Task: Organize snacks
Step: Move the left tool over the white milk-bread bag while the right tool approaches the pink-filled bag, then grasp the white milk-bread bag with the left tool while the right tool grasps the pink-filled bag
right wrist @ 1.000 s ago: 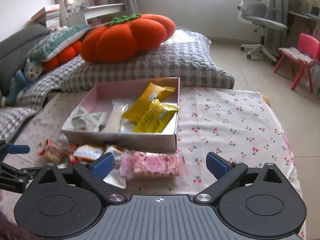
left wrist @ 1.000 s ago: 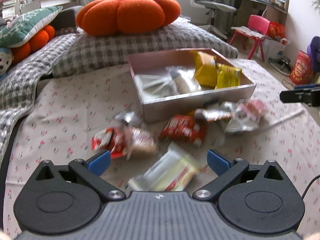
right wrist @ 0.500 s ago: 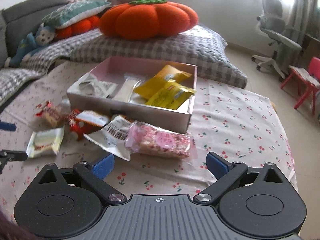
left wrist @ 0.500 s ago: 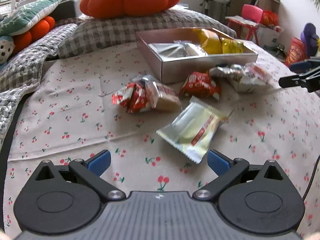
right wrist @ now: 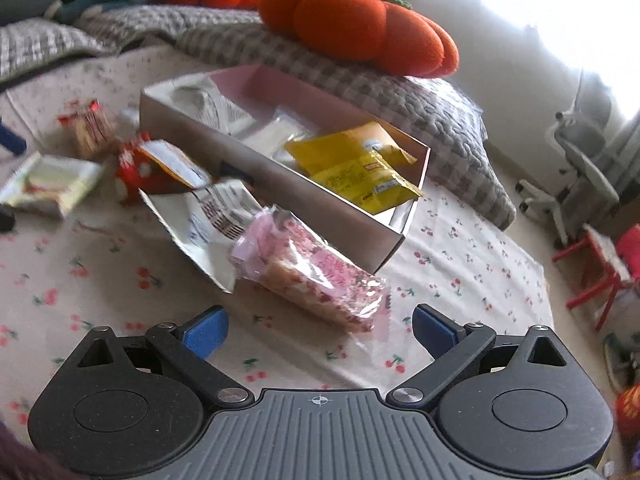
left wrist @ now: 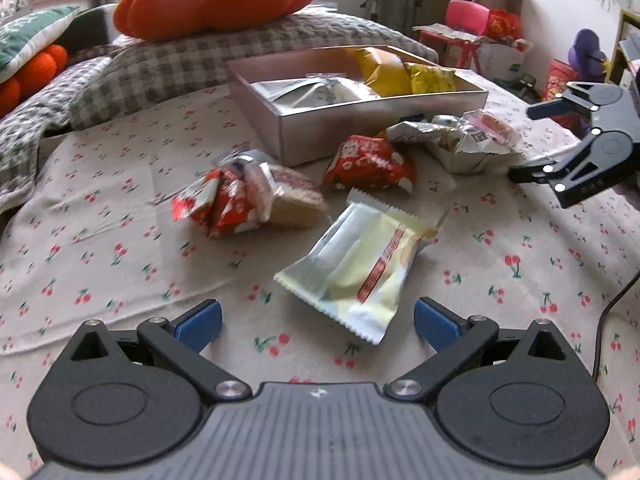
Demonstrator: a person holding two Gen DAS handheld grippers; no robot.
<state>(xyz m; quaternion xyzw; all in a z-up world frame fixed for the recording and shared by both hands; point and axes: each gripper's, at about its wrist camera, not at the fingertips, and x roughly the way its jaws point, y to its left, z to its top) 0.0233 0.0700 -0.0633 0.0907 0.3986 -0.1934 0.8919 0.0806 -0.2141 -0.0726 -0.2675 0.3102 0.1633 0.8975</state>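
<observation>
Left gripper spread wide, empty; a pale yellow wafer pack lies just above it at frame centre, tilted, crimped ends, red stripe. Right gripper likewise wide apart, empty; a clear pink-speckled pack lies just above it, centre frame, beside the box. Box sits mid-frame on the cherry-print bed, holding yellow packets.

Both fisheye wrist cameras looked low and forward over a cherry-print cloth. The left one faced the snack box from its left front, the right one from closer; both views shared that box
</observation>
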